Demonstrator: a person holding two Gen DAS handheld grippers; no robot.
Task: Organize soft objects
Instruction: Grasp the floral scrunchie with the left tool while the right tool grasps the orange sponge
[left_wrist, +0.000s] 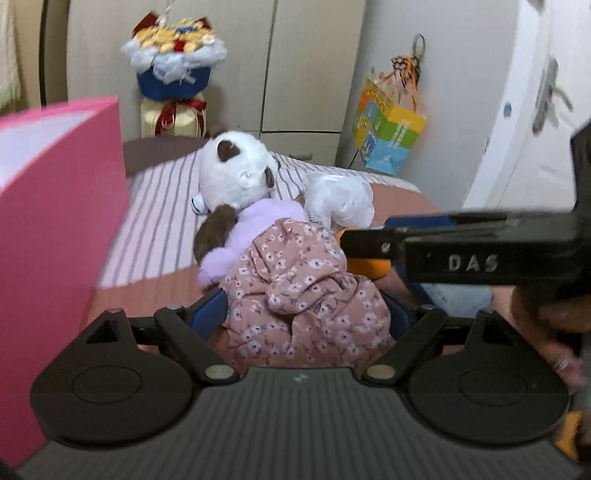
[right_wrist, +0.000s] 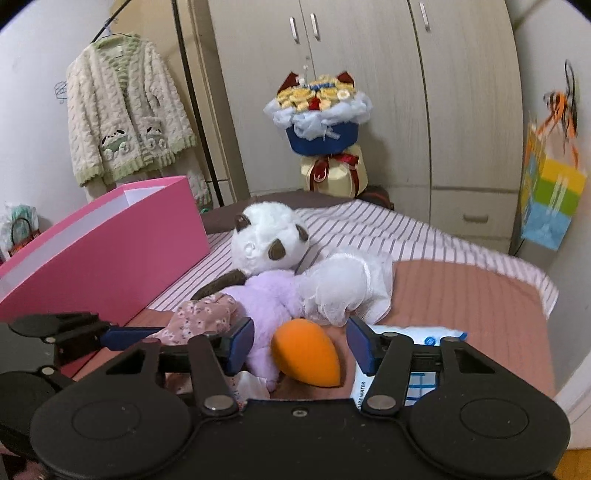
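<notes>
**Soft flowery cloth sits between the left tongs, orange sponge between the right**

Pink flowery cloth (left_wrist: 306, 295) is bunched up in a heap on the bed (right_wrist: 461, 295), and it fills the gap of the left tongs (left_wrist: 310, 314). The blue pads sit on each side of it, spread wide. I cannot tell if they press it yet, so I think the left tongs are open around the cloth.

The cloth leans on the panda toy (left_wrist: 236, 173) in its fuzzy purple top. If the left tongs pull up now, the cloth could snag the panda and drag it along. A floppy cloth could also slip out if only a small fold gets pinched.

The right tongs (right_wrist: 301, 347) are open too. The orange sponge (right_wrist: 306, 352) lies on the bed between the two blue pads, not touching either. It is egg-shaped and smooth, so a squeeze near its pointy end could make it pop out and roll. The left pad is just beside the purple fuzz, so it might grab that by mistake.

The two tools are very near each other and could bump.

The pink box (right_wrist: 122, 254) stands open on the left, near the pile. A white mesh puff (right_wrist: 347, 284) and a wipes pack (right_wrist: 417, 336) lie close by
</notes>
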